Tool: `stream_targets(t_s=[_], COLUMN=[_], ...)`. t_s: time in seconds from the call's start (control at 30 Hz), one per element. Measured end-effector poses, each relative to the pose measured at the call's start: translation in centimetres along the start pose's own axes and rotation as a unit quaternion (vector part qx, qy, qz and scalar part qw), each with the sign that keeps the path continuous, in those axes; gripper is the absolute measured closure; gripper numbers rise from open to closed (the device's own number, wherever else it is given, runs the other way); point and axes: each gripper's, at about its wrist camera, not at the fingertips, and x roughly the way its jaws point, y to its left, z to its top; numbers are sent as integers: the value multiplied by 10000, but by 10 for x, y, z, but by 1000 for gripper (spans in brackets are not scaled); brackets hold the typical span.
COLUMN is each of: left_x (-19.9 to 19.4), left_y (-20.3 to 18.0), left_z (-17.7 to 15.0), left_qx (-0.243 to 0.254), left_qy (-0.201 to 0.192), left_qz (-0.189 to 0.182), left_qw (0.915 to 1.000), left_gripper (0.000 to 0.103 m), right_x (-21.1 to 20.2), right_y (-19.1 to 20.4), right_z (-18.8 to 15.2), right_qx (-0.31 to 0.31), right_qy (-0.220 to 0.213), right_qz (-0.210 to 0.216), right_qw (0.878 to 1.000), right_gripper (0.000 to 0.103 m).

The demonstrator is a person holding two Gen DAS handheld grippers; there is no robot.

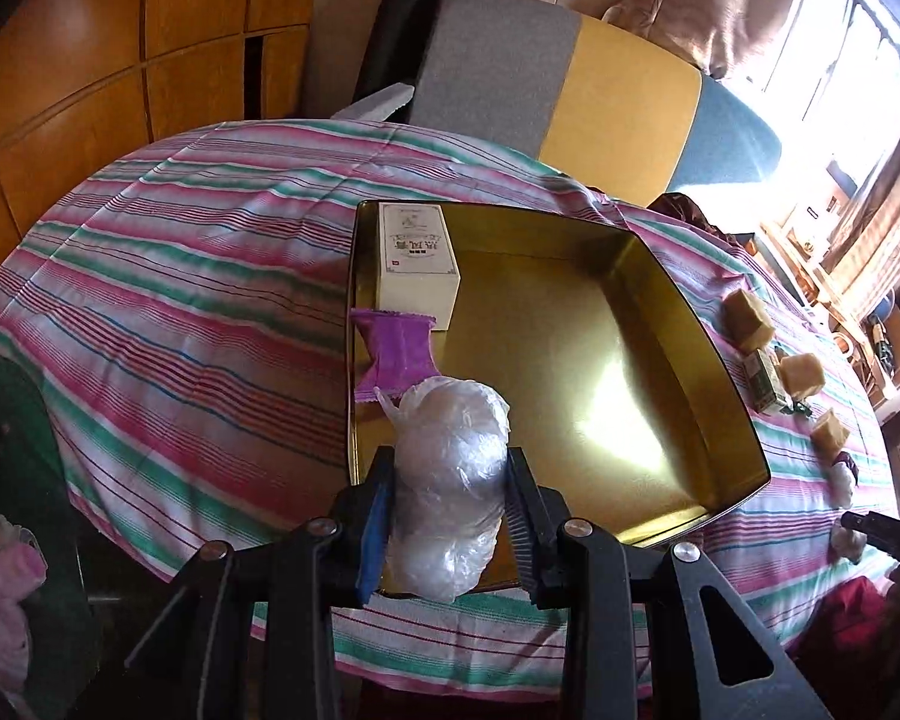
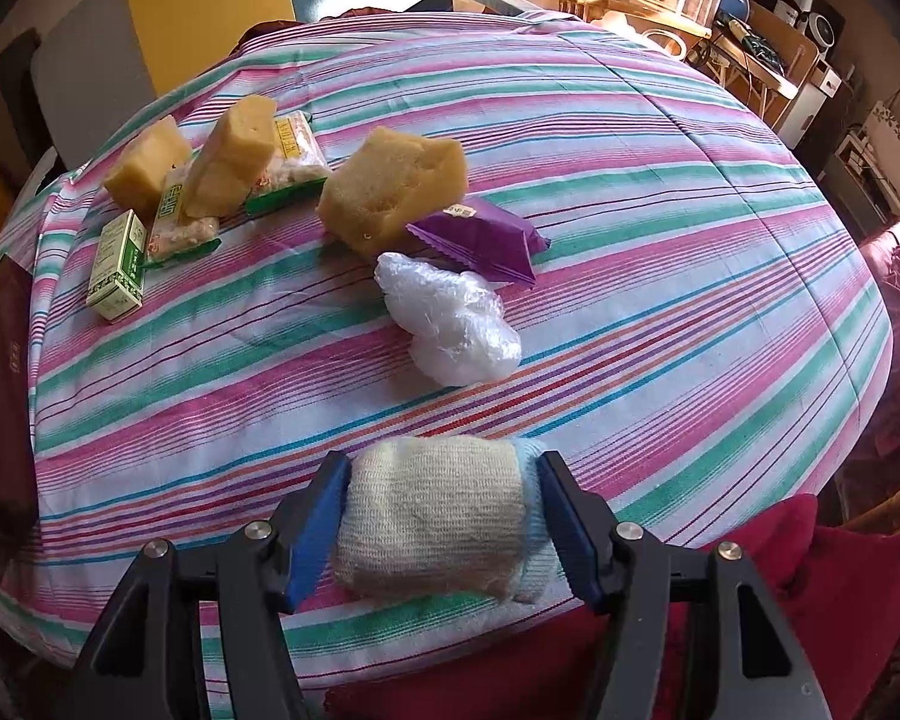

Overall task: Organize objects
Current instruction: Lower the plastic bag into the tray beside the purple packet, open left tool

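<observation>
My left gripper point(image 1: 450, 492) is shut on a clear plastic-wrapped bundle point(image 1: 450, 480) and holds it over the near left corner of a gold metal tray point(image 1: 732, 420). In the tray lie a cream box point(image 1: 417, 264) and a purple packet point(image 1: 396, 354) along the left wall. My right gripper point(image 2: 444, 516) is shut on a rolled cream cloth point(image 2: 438, 516) just above the striped tablecloth point(image 2: 630, 240). Ahead of it lie a second plastic-wrapped bundle point(image 2: 450, 318), a purple packet point(image 2: 480, 240), three yellow sponge blocks point(image 2: 390, 186), two snack packets point(image 2: 288, 162) and a green-white box point(image 2: 117, 267).
The round table has a pink, green and white striped cloth point(image 1: 180, 300). Sponge blocks point(image 1: 750, 324) and a small box point(image 1: 765, 384) lie right of the tray. A chair point(image 1: 570, 78) stands behind the table. Red cloth point(image 2: 750, 630) lies at the near edge.
</observation>
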Motion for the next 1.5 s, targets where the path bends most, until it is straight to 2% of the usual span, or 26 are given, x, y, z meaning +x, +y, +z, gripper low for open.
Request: stream_targets(t_s=[0.5,0.87,1.03,1.1,1.17,1.2,1.37,1.5], left_x=[22,25,16,9,1,-2,-15,-21], left_y=[1,5,3,3,3,3,6,7], left_z=[-1,-3,0,3,3,3,4,2], left_qx=[41,31,23,1,23,54,35,-11], left_qy=[163,112,-130,-283,-460,-540,-681,-747], left_qz=[208,421,562,627,857,994,1159,1188], left_qw=[9996,9990,9983,9976,9953,9936,9909,9901], left_gripper=[66,64,64,58,37,34,30,27], right_x=[-1,0,-1,-1,-4,-6,-28,-52], right_y=[3,5,5,7,8,8,15,51], right_z=[-1,-1,0,0,0,0,-1,-5], right_qx=[-37,-54,-56,-93,-118,-104,-112,-562], right_qy=[-9,-15,-48,-73,-118,-165,-500,-786], right_qz=[7,-11,-2,14,24,87,565,1006], right_qw=[10000,10000,10000,9999,9999,9998,9971,9902], right_gripper=[39,39,40,41,43,44,44,44])
